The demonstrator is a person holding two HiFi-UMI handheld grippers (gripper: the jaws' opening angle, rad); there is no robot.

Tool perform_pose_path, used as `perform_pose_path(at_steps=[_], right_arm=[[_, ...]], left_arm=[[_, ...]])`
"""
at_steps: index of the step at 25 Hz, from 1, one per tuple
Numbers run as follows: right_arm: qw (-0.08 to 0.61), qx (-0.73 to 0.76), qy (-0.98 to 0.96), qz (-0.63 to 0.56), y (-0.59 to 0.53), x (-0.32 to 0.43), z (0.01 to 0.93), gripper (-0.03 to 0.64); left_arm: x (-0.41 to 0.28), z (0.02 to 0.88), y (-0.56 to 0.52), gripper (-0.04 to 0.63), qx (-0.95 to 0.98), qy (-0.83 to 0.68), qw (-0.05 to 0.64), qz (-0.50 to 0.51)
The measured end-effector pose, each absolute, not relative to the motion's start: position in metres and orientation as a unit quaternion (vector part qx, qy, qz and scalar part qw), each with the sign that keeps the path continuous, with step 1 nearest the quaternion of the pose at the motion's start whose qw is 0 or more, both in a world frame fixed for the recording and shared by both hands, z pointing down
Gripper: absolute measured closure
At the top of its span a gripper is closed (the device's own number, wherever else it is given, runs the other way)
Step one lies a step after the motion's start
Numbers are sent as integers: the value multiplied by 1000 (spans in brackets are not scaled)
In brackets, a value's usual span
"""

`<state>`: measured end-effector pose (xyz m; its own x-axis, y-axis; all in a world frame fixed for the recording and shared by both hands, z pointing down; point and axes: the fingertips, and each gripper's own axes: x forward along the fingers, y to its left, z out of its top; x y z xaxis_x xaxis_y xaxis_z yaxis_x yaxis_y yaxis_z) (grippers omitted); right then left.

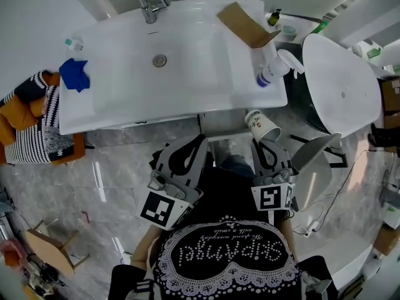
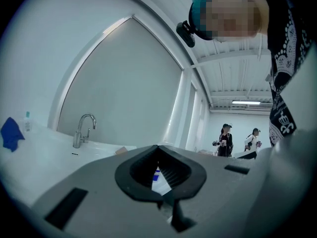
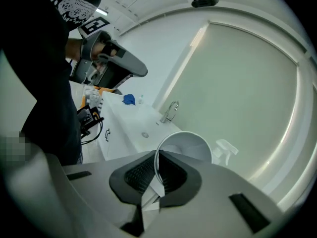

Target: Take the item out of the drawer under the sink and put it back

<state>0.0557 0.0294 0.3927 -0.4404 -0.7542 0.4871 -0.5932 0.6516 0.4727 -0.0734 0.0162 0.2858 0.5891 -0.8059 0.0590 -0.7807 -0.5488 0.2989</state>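
Right claw is clamped on the paper cup. In the right gripper view you can see it properly: the jaws are nearly together and they pinch the cup's wall right at the rim, one pad inside the mouth and one outside. The cup is white inside and looks empty, and it's the only thing in that claw.

From the head view the cup is up in the air, tipped over on its side with the mouth facing back toward the claw. It sits just in front of the front edge of the white sink, on the right side, not resting on anything.

Left claw is clenched too, but on nothing. Its tips meet, and through the gap behind them in the left gripper view you only see background. It's held beside the right one, apart from the cup.

On the sink top there's the faucet, a blue cloth on the left, a spray bottle lying at the right edge and a piece of cardboard.
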Motion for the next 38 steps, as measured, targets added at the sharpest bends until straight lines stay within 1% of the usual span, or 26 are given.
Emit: perform_pose_path(at_steps=[4,7,15,21,32,38], right_arm=[[367,380,-838,-135,27,55,406,591],[379,361,-841,-140,26,54,419,591],[419,305,-843,-143,29,49,464,591],[443,270,-844,-135,28,46,502,591],[453,253,-846,-125,18,51,528,591],[467,224,-846,-130,19,55,550,591]], left_arm=[[-78,282,21,591,882,-453,121,-56],[-85,288,25,591,869,-471,144,-47],[-98,310,36,591,851,-495,174,-11],[-101,314,35,591,845,-504,181,-4],[-91,317,30,591,843,-506,181,7],[-86,313,30,591,844,-509,169,2]])
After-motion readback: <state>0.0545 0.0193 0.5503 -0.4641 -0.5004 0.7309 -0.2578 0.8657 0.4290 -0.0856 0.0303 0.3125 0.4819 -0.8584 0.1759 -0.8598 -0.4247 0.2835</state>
